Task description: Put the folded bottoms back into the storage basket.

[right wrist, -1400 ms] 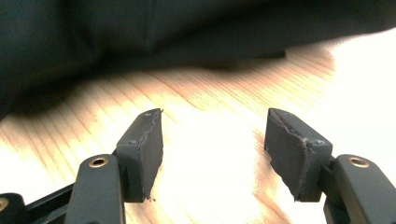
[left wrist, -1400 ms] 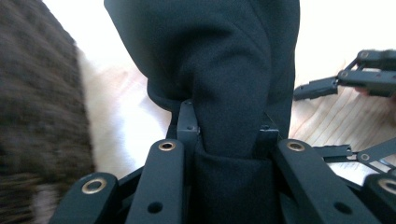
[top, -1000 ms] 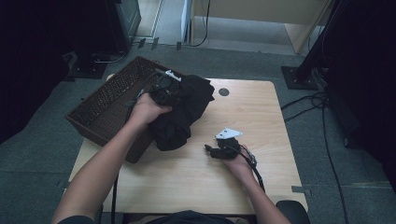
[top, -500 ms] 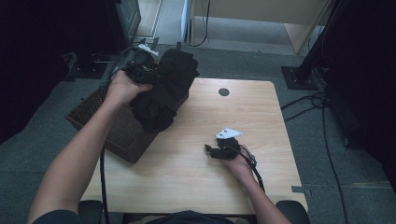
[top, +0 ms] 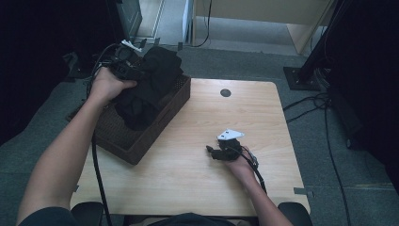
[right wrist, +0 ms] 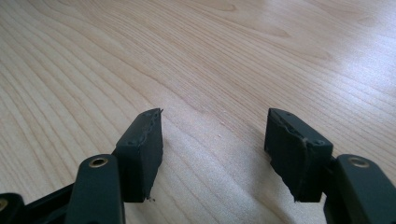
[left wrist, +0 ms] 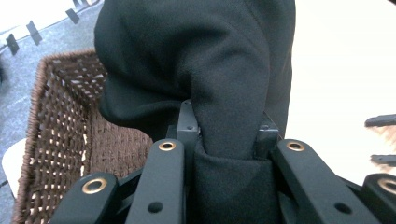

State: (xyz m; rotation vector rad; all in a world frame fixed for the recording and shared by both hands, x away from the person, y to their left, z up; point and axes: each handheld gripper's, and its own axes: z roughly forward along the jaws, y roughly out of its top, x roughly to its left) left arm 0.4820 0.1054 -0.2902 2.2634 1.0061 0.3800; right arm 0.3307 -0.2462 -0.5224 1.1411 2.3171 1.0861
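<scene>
Black garment (left wrist: 201, 70): soft matt cloth, faintly fuzzy nap. Basket (left wrist: 60, 140): dark brown woven wicker, rough. Table (right wrist: 233, 56): pale wood, smooth, slight sheen (grain lines clear). Left gripper (left wrist: 226, 140) arms: matt black plastic, brass-coloured rivets.

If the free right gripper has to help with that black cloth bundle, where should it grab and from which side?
Best bet is the lobe of the black cloth bundle that hangs lowest over the brown woven wicker basket, approached from the table side. The left gripper already clamps a thick fold at the top, so the bottom is free. The right gripper rests open on the light wooden table, with an unobstructed path.
</scene>
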